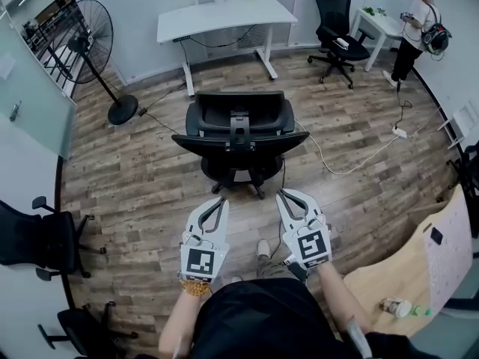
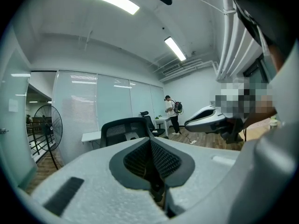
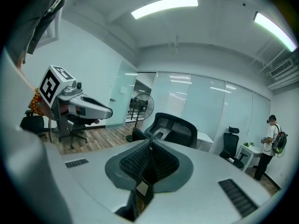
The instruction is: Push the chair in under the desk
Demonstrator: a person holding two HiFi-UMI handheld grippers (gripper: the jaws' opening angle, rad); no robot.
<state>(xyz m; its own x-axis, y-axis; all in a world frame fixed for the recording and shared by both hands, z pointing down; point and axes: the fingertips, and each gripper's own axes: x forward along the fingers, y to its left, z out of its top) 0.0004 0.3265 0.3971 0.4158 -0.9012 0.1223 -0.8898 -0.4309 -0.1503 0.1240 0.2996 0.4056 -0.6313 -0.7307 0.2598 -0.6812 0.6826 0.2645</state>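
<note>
Facing chair (image 1: 239,118) | left hand-held gripper (image 1: 220,200), right hand-held gripper (image 1: 284,194) pressed together | gap to desk (image 1: 224,17)

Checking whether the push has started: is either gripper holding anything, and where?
Nothing is held. The left gripper and right gripper both have their jaws together and empty, short of the chair.

The room is bright. Long ceiling lights (image 3: 164,6) shine white above the chair (image 3: 173,127) and glare a little. The wood floor (image 1: 150,170) is lit evenly, with only a soft shadow under the chair. Every picture bends round at its edges, and the corners go dark.
</note>
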